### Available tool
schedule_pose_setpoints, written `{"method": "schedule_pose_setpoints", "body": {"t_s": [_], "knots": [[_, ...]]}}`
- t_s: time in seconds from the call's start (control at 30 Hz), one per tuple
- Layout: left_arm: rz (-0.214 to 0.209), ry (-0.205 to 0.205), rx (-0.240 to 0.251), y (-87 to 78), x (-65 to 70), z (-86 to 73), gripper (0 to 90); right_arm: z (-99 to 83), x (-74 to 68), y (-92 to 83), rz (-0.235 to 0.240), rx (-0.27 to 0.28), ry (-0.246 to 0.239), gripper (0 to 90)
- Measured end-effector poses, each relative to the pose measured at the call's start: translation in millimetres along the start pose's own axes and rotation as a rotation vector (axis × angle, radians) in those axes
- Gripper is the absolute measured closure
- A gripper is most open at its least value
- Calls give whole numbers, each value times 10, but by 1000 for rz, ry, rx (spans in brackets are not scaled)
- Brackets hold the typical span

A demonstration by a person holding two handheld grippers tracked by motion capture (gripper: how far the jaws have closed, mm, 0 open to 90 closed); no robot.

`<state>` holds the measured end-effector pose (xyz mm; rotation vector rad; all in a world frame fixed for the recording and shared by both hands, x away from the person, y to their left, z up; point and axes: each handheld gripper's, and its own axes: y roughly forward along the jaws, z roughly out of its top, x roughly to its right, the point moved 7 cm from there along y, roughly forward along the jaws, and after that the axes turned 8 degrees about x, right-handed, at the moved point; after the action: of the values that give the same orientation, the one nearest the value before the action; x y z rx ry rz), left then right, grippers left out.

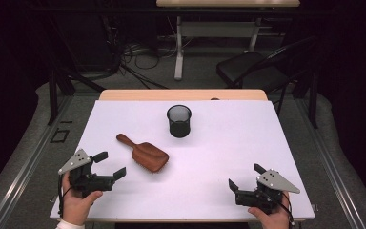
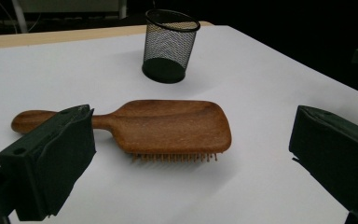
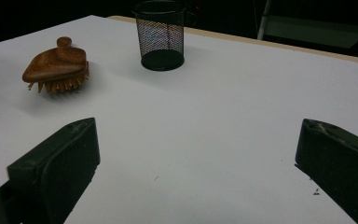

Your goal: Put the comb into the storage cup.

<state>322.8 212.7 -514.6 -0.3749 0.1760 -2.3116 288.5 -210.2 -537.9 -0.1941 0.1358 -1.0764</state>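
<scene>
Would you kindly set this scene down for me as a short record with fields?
surface: white table top
hairbrush: wooden hairbrush, bristles down, flat on the table, handle pointing to the far left
cup: black mesh cup, upright, beyond the hairbrush, apart from it
left claw: open, holding nothing, just short of the hairbrush, aimed at it
right claw: open, holding nothing, near the front right of the table, away from both things
contact: neither claw touches the hairbrush or the cup
</scene>
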Motion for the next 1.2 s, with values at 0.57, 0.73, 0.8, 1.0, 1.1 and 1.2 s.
{"method": "schedule_pose_setpoints", "body": {"t_s": [0.57,0.73,0.8,1.0,1.1,1.2], "knots": [[31,-82,-27,59,-199,190,4,-30,-17,53,15,-31,7,0],[52,-74,-44,110,-257,265,4,-31,-3,50,10,-27,9,0],[59,-70,-50,135,-276,297,3,-32,0,43,9,-26,16,0],[80,-63,-77,215,-333,352,4,-37,13,36,6,-28,18,3],[86,-66,-81,242,-355,368,4,-40,13,39,6,-26,22,4],[88,-64,-90,268,-376,386,5,-45,16,37,5,-29,23,6]]}}
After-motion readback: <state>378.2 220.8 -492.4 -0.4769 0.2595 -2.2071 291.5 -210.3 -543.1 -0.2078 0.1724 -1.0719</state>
